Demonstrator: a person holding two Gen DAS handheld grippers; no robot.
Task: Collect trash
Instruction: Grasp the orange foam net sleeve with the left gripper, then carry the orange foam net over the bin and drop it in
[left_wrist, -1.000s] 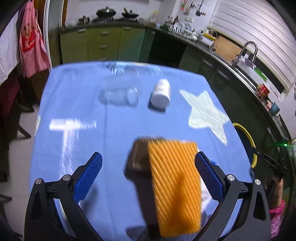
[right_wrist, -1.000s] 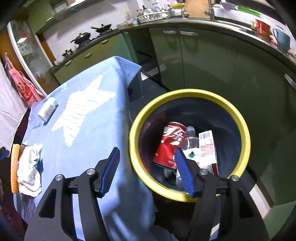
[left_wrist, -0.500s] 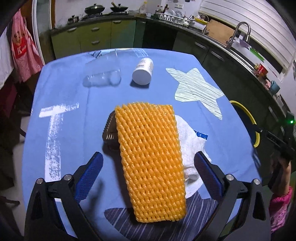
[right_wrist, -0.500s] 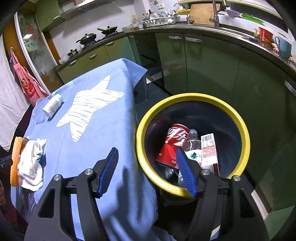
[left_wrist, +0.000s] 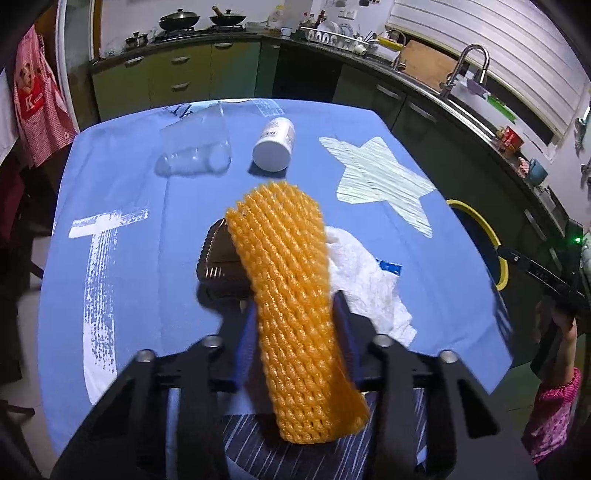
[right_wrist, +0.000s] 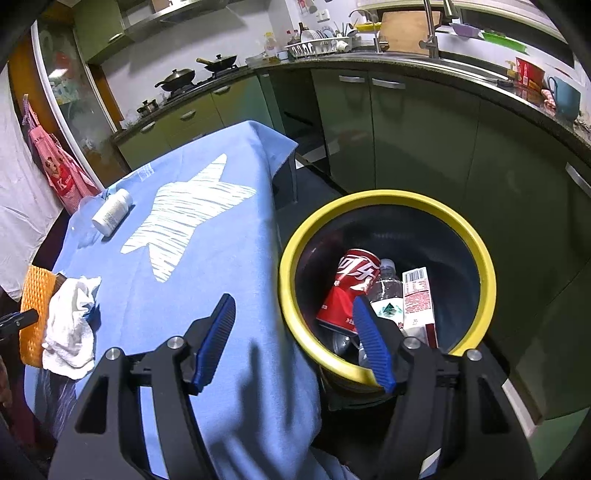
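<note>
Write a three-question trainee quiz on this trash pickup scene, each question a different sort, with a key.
1. True or false: the left claw is shut on the orange foam net.
2. Which of these lies in the bin? A) white bottle B) red can C) white tissue
3. Fill in: the right claw is open and holds ____.

Key:
1. True. Its jaws have just been closing and now squeeze the net from both sides.
2. B. The red can is in the bin; the white bottle and the white tissue lie on the blue tablecloth.
3. Nothing.
</note>
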